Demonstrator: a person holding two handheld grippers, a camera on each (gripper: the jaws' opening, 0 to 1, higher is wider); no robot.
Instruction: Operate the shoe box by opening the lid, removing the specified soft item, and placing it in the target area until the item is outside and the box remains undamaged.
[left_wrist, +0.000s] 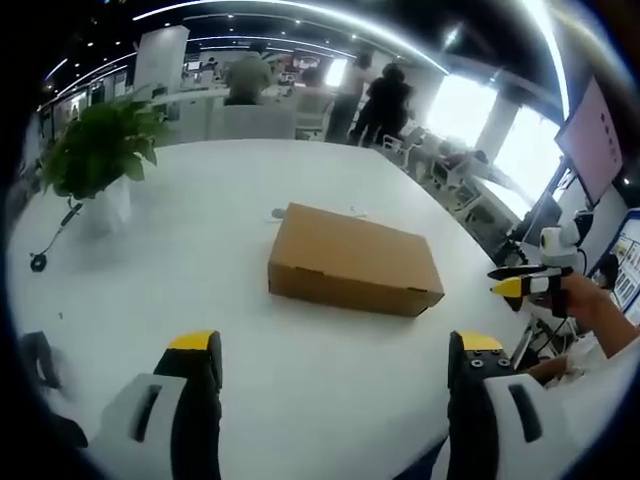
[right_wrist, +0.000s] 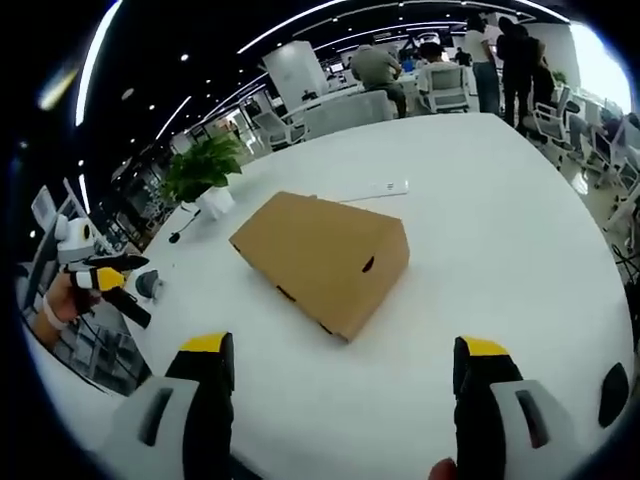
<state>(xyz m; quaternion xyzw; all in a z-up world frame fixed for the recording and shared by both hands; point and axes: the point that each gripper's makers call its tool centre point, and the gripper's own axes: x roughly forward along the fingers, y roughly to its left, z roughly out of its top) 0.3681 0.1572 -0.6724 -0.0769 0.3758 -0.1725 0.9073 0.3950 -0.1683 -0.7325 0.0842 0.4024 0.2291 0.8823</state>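
Note:
A brown cardboard shoe box (left_wrist: 350, 258) lies with its lid down in the middle of the white table (left_wrist: 200, 290). My left gripper (left_wrist: 335, 348) is open, its yellow-tipped jaws wide apart, short of the box with nothing between them. In the right gripper view the same box (right_wrist: 322, 250) sits corner-on and shows a small finger hole in its side. My right gripper (right_wrist: 342, 350) is also open and empty, a little back from the box. Each gripper also appears in the other's view, held in a hand: the right gripper (left_wrist: 522, 284) and the left gripper (right_wrist: 105, 280).
A potted green plant (left_wrist: 95, 150) stands in a white pot near the far table edge, with a cable and small black puck (left_wrist: 38, 262) beside it. A flat white device (right_wrist: 385, 188) lies beyond the box. People and chairs (right_wrist: 345, 112) are past the table.

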